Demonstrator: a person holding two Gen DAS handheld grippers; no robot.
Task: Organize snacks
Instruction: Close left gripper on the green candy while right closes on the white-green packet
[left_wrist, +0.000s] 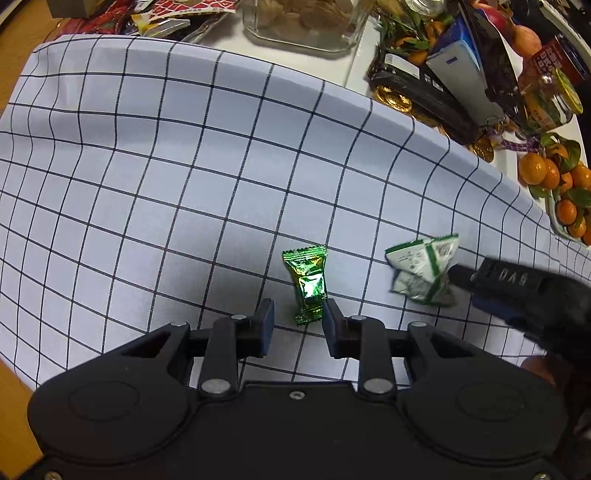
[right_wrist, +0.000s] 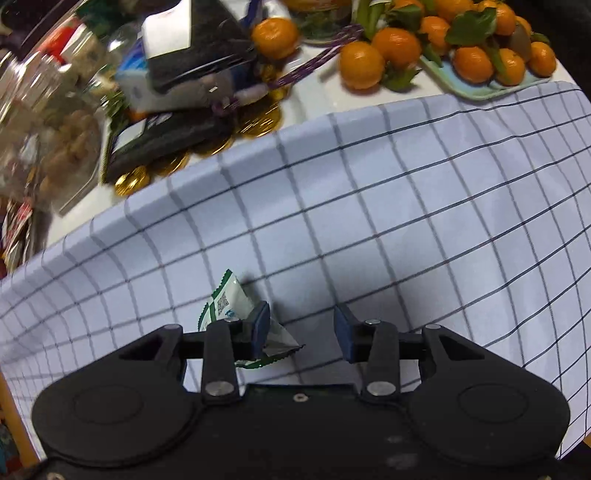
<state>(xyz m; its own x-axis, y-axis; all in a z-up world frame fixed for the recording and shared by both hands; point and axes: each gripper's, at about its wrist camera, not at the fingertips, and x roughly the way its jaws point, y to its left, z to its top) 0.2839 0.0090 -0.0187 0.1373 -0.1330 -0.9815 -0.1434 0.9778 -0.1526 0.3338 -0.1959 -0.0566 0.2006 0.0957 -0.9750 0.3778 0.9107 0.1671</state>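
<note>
The left gripper (left_wrist: 298, 319) is released: its jaws stand apart on either side of the lower end of a green foil candy (left_wrist: 306, 282). The candy lies on the checked cloth (left_wrist: 184, 166) at lower centre of the left wrist view, its lower end just beside the right-hand pad.

The right gripper (right_wrist: 301, 328) is also released, with a wide gap between the jaws. A white-and-green packet (right_wrist: 229, 308) lies against and partly under its left finger (right_wrist: 260, 325), left of centre in the right wrist view. The gap itself holds only cloth. In the left wrist view the same packet (left_wrist: 424, 269) sits at right of centre, with the right gripper's tip touching it.

Along the upper edge of both views: mandarins (right_wrist: 399, 48) on a tray (right_wrist: 476, 90), gold coins (right_wrist: 258, 123), and a glass jar (left_wrist: 303, 22).
</note>
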